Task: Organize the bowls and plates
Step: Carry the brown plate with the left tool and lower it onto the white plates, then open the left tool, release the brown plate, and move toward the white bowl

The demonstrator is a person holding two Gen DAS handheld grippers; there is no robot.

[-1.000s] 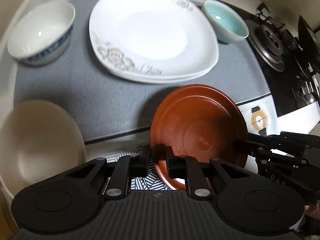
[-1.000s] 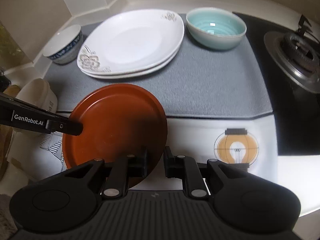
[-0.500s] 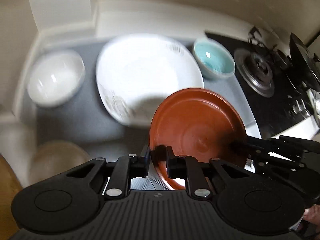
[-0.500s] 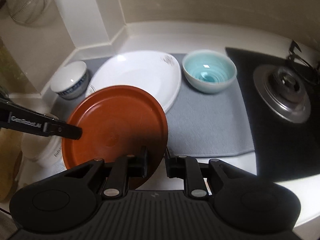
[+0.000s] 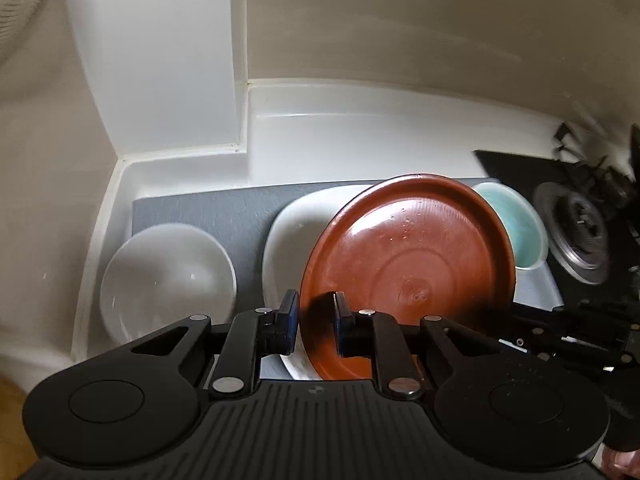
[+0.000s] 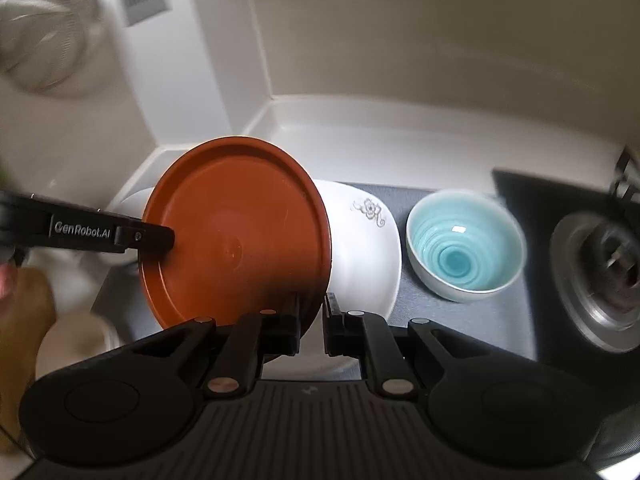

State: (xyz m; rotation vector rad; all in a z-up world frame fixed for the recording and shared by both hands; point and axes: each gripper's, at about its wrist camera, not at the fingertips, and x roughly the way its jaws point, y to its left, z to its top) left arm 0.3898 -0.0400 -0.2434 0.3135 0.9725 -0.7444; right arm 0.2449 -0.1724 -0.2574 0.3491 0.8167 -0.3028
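Note:
A brown plate (image 5: pixel 408 276) is held in the air between both grippers, tilted, over the stacked white plates (image 5: pixel 292 240) on the grey mat (image 5: pixel 224 208). My left gripper (image 5: pixel 316 320) is shut on the plate's left rim. My right gripper (image 6: pixel 312 320) is shut on its right rim, and the plate (image 6: pixel 236 232) fills the left of that view above the white plates (image 6: pixel 360 240). A white bowl (image 5: pixel 164 276) stands left of the plates. A turquoise bowl (image 6: pixel 464 244) stands right of them.
A gas hob (image 6: pixel 600 264) lies at the right past the mat. White wall corners (image 5: pixel 240 120) rise close behind the mat. A cream bowl (image 6: pixel 76 340) sits near the left front. A wire strainer (image 6: pixel 40 28) hangs on the wall at the upper left.
Both grippers have lifted the brown plate off the counter and carried it forward, from in front of the mat to above the white plates. Both views have tipped up towards the wall.

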